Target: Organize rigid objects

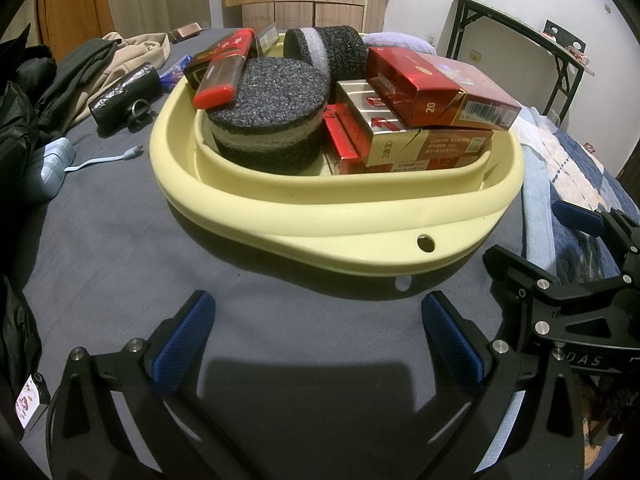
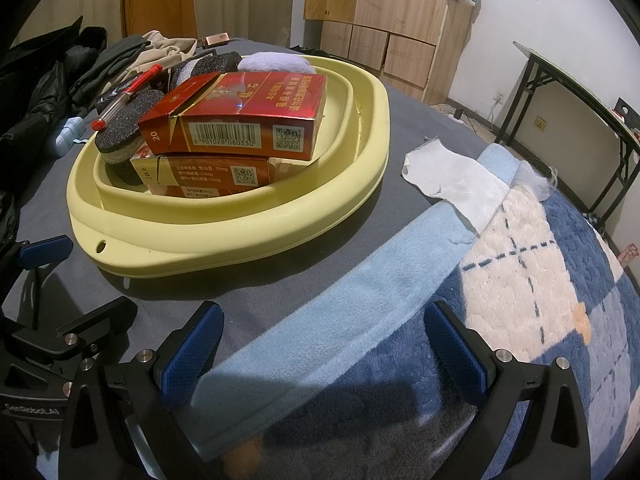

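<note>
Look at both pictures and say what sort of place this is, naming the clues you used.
Most likely a bedroom at home. The yellow basin sits on what looks like a bed with a grey sheet and a fleecy blue blanket, clothes lie heaped beside it, and a wooden wardrobe stands behind.

Top red carton (image 2: pixel 240 116): "20" on its end flap, barcode number "6 901028 080330" with a QR code on its side. Gold carton (image 2: pixel 208 174) beneath: "10mg", "12mg", a QR code. Left gripper body (image 2: pixel 32 410): "GenRobot.AI". Other print is not legible.
</note>
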A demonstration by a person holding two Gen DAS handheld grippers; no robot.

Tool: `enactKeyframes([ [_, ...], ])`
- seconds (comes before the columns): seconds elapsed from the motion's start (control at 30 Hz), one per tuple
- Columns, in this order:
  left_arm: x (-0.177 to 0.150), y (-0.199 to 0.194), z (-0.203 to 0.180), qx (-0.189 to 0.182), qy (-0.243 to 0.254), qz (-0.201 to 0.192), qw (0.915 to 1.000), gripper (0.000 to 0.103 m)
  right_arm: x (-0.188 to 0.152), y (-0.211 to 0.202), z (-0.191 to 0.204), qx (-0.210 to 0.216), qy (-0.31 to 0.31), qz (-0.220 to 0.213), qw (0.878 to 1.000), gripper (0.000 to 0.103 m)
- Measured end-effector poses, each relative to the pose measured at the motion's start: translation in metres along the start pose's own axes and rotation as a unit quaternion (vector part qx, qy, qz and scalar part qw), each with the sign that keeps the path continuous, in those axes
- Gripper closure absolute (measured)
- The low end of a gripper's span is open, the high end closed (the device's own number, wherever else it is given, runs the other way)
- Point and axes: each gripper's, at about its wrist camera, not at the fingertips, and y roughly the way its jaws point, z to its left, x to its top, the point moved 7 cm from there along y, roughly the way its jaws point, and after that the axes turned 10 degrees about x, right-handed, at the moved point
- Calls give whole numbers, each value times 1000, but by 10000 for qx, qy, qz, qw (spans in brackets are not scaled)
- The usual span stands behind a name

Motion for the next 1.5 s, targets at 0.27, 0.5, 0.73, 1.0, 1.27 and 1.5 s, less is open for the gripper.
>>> enactKeyframes([
  [0.27,0,0,0,1,0,-1,10000,0,0,0,0,3,2,2,10000,0],
  [0.5,1,0,-1,5,2,5,10000,0,-1,-1,0,2,2,3,10000,0],
  [0.73,1,-1,0,4,3,3,10000,0,-4,-4,-2,1,1,0,10000,0],
  [1.0,1,-1,1,3,3,0,10000,0,-3,-3,-2,9,3,2,10000,0],
  [1.27,1,-1,1,2,5,3,10000,0,-5,-4,-2,10,2,1,10000,0],
  [1.5,1,-1,1,1,5,4,10000,0,-3,-4,-2,6,-3,-1,10000,0],
])
